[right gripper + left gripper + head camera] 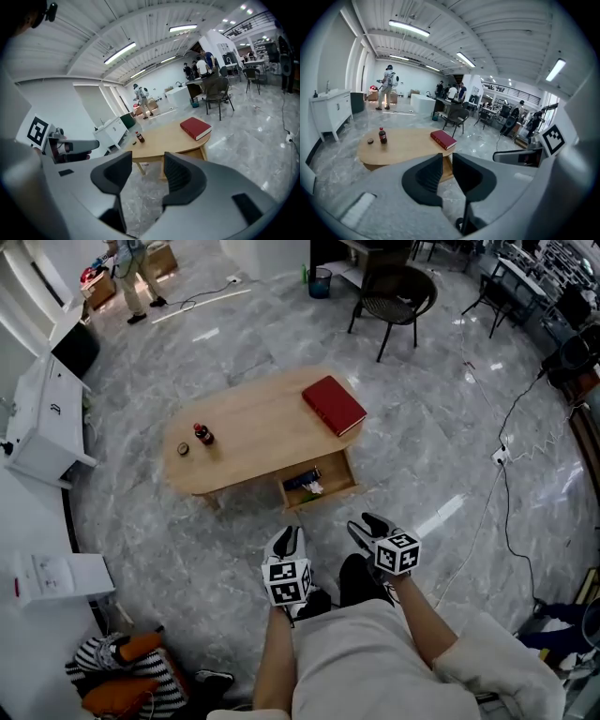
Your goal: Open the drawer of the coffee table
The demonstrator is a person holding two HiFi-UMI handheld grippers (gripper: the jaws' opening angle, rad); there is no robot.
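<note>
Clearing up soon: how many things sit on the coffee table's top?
3: a red book at the right end, a small bottle near the left end, a small round object beside it.

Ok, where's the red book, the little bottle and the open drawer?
red book (334,405), head view, middle of its cover.
bottle (203,436), head view, its dark body.
drawer (323,495), head view, its front wall.

floor (187,531): grey marble | chair (394,296): black | ceiling: strip lights (408,28) lit

Drawer (336,480) contents (305,484) too small to identify
</note>
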